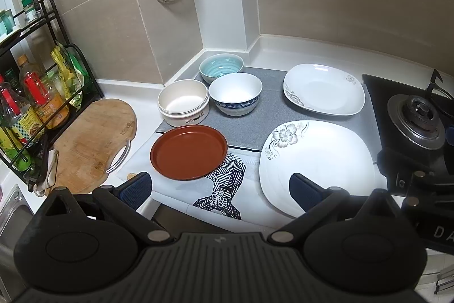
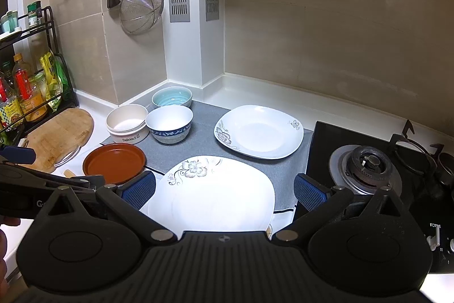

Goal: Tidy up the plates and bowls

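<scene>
Both grippers hover spread and empty above a kitchen surface. The left gripper [image 1: 220, 188] faces a brown plate [image 1: 188, 151]; the right gripper [image 2: 224, 190] straddles the near white plate [image 2: 215, 189], likely to lift it. Three bowls [image 1: 235, 94] cluster behind, unstacked.

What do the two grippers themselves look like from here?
Both match: matte black ribbed bodies with round side discs and silver pivot pins. The left gripper and right gripper have black linkage arms ending in blue textured fingers. No cables visible.
</scene>
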The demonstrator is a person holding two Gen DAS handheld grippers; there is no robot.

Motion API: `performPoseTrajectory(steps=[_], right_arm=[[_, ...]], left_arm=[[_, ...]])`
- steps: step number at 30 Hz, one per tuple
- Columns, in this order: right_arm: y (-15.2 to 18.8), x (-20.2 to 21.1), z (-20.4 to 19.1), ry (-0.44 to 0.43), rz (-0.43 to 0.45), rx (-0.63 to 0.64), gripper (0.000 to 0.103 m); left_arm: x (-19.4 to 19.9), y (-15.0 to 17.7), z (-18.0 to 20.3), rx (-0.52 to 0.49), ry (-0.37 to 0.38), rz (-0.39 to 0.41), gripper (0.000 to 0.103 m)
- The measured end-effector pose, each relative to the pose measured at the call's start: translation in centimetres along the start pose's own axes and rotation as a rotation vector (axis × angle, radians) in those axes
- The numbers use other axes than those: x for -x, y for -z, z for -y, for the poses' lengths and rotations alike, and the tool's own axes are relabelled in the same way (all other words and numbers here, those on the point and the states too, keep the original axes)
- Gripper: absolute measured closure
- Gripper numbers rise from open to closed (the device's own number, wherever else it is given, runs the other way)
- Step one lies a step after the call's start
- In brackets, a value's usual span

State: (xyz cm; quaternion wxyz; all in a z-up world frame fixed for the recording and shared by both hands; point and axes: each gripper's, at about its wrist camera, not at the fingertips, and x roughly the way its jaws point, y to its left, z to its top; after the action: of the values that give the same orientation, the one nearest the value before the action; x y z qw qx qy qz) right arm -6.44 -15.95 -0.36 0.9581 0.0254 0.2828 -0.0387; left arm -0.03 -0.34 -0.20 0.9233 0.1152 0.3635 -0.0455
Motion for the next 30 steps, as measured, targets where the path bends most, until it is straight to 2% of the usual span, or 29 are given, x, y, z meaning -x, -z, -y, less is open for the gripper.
performPoseTrajectory(steps=[30], right_arm=[[0.0,-0.5,-0.2,0.0,-0.001,-0.005,0.0]], left_arm=[[-1.1,-0.3,-0.2,-0.002,0.01,-0.005,0.0]])
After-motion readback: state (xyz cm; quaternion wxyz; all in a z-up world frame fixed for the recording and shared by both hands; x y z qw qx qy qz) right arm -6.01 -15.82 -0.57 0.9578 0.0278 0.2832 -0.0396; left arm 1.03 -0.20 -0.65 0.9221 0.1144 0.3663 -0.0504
